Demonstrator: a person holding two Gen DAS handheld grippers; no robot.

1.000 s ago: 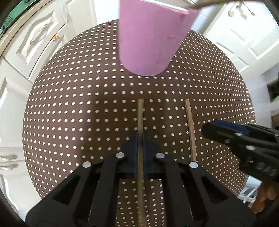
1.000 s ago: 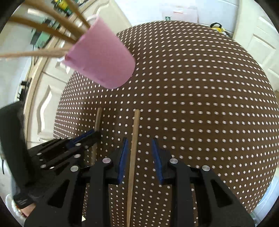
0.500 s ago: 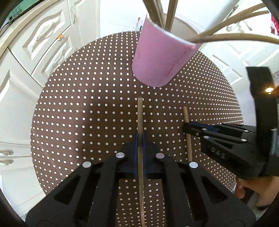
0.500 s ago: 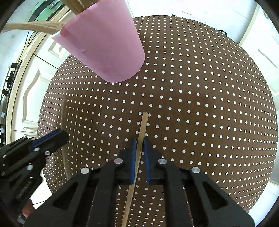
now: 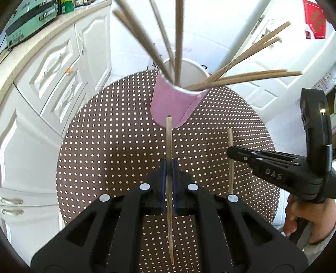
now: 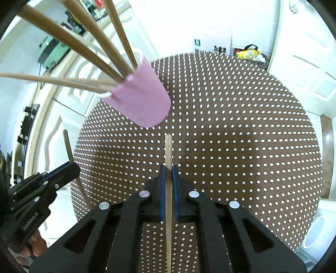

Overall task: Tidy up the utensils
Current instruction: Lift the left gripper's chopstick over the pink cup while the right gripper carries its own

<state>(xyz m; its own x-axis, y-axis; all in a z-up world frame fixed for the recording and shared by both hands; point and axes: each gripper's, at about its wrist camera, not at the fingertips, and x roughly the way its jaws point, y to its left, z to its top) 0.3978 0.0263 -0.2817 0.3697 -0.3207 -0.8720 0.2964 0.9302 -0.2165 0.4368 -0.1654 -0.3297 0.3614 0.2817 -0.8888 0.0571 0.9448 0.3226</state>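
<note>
A pink cup (image 5: 172, 107) (image 6: 142, 100) stands on the round brown dotted table (image 5: 109, 147) (image 6: 241, 136) and holds several wooden chopsticks (image 5: 178, 42) (image 6: 69, 42) that fan out of it. My left gripper (image 5: 168, 166) is shut on one wooden chopstick (image 5: 168, 142), lifted above the table and pointing toward the cup. My right gripper (image 6: 168, 170) is shut on a second chopstick (image 6: 168, 151), also raised off the table. In the left wrist view the right gripper (image 5: 231, 152) grips its chopstick (image 5: 230, 138) at the right. In the right wrist view the left gripper (image 6: 72, 168) holds its stick (image 6: 68, 145) at the left.
White cabinets with drawers (image 5: 52, 69) flank the table on the left, white doors (image 5: 273, 69) on the right. A green device (image 5: 31, 16) sits on the countertop. A hand (image 5: 302, 214) holds the right gripper's handle. A yellow bag (image 6: 248, 52) lies beyond the table.
The right gripper closed on its chopstick and lifted it off the table. The left gripper rose with its chopstick, so the cup's rim and its chopsticks came into view.
</note>
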